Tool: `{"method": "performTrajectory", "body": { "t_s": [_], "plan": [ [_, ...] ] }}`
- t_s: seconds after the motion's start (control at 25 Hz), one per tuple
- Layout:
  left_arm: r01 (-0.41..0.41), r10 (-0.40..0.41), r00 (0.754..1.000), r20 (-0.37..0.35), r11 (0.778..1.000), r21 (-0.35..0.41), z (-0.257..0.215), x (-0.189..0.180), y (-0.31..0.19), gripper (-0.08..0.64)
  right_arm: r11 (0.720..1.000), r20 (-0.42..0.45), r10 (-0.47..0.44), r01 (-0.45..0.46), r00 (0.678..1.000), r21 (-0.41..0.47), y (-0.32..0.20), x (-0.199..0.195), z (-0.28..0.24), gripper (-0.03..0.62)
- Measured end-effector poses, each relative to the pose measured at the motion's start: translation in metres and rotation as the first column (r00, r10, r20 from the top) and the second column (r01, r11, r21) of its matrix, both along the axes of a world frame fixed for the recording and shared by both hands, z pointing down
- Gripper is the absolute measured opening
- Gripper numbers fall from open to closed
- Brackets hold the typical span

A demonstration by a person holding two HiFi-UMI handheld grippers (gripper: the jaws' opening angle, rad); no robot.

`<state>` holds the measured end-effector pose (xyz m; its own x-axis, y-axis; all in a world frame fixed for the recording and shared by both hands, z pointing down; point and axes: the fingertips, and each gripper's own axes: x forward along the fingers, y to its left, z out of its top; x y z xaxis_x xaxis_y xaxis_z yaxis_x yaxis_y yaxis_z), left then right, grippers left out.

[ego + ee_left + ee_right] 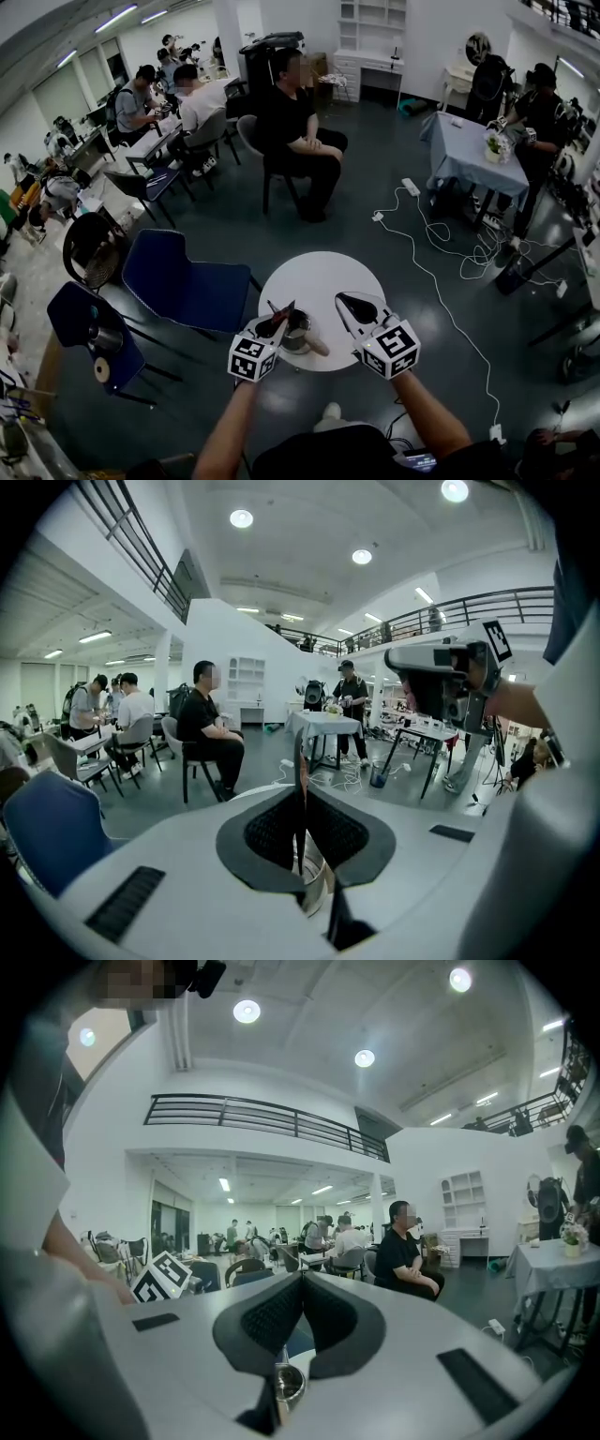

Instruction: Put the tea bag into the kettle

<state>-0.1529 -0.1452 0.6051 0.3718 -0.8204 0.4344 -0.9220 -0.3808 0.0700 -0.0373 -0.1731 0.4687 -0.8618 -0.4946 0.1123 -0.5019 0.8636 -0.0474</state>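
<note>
Tea bag (302,761) — light, limp, tearable — is pinched by the left gripper (280,316) at the kettle (298,337), lower centre; right gripper (341,299) is pressed together, empty.

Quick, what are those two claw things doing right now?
The left gripper is shut on the tea bag, seen edge-on.
The right gripper is shut, with nothing between its jaws.
</note>
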Motion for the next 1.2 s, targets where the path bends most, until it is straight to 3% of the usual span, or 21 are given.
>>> {"method": "performTrajectory", "body": {
  "t_s": [0.6,0.96,1.2],
  "plan": [
    [0.016,0.002,0.995,0.104,0.986,-0.166,0.061,0.009,-0.039,0.038,0.999,-0.011,-0.027,0.026,1.0,-0.034,-0.054,0.02,0.017,0.018],
    [-0.048,0.1,0.977,0.187,0.964,-0.263,0.082,0.013,-0.051,0.038,0.998,-0.014,0.003,-0.004,1.0,-0.056,-0.067,0.037,0.023,0.018],
    [-0.089,0.154,0.97,0.19,0.945,-0.315,0.092,0.012,-0.059,0.038,0.996,-0.024,0.047,-0.049,0.999,-0.069,-0.078,0.041,0.029,0.018]
  ]
}}
